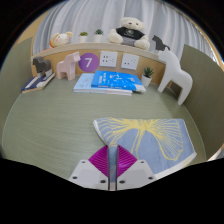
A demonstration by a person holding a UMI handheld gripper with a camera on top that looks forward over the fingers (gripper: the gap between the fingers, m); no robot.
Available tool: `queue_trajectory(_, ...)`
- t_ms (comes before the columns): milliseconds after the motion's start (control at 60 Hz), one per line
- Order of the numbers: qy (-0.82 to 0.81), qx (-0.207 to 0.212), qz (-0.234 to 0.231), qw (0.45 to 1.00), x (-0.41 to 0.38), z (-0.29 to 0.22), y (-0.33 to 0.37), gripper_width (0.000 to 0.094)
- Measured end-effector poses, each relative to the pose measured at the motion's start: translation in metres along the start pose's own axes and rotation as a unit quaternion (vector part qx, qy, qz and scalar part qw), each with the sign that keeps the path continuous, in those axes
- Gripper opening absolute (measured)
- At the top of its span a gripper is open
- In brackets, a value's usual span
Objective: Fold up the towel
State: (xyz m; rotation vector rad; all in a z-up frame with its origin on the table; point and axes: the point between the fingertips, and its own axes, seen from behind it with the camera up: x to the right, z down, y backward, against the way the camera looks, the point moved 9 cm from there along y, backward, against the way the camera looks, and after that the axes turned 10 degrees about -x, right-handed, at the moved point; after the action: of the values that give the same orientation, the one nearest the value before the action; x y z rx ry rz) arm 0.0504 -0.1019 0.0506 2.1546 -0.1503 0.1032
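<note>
A light blue towel (150, 138) with a yellow line pattern lies on the greenish table (50, 130), just ahead of my fingers and to their right. Its near edge runs in between my fingertips. My gripper (112, 150) is shut, the magenta pads (98, 160) pressed together with a thin strip of the towel's edge pinched between them. The part of the towel under the fingers is hidden.
At the back of the table lie a blue book (108, 82), a purple block marked 7 (88, 60), a small wooden animal (66, 66), a white animal figure (178, 72) and a plush toy (130, 32) on a wooden shelf. Bare table lies to the left.
</note>
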Motion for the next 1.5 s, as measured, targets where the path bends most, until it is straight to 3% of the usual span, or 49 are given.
queue_trajectory(183,-0.008,-0.009,-0.051,0.999,0.017,-0.018,0.023,0.0061)
queue_trajectory(433,0.009,0.047,-0.010,0.999,0.141,-0.061,0.079,0.0060)
queue_trajectory(650,-0.007,0.025,-0.010,1.000,0.241,-0.039,0.042,0.0085)
queue_trajectory(717,-0.009,0.000,-0.017,1.000,0.258,-0.023,0.020,0.0155)
queue_trajectory(833,0.015,-0.021,0.012,1.000,0.281,-0.013,0.012,0.0572)
queue_trajectory(950,0.006,0.010,0.020,1.000,0.281,-0.025,0.037,0.0724)
queue_trajectory(1133,-0.016,0.061,-0.009,0.998,0.251,-0.054,0.102,0.0768)
queue_trajectory(1250,-0.030,0.094,-0.051,0.994,0.224,-0.059,0.144,0.0790)
queue_trajectory(1500,-0.042,0.125,-0.056,0.990,0.178,-0.035,0.212,0.0792)
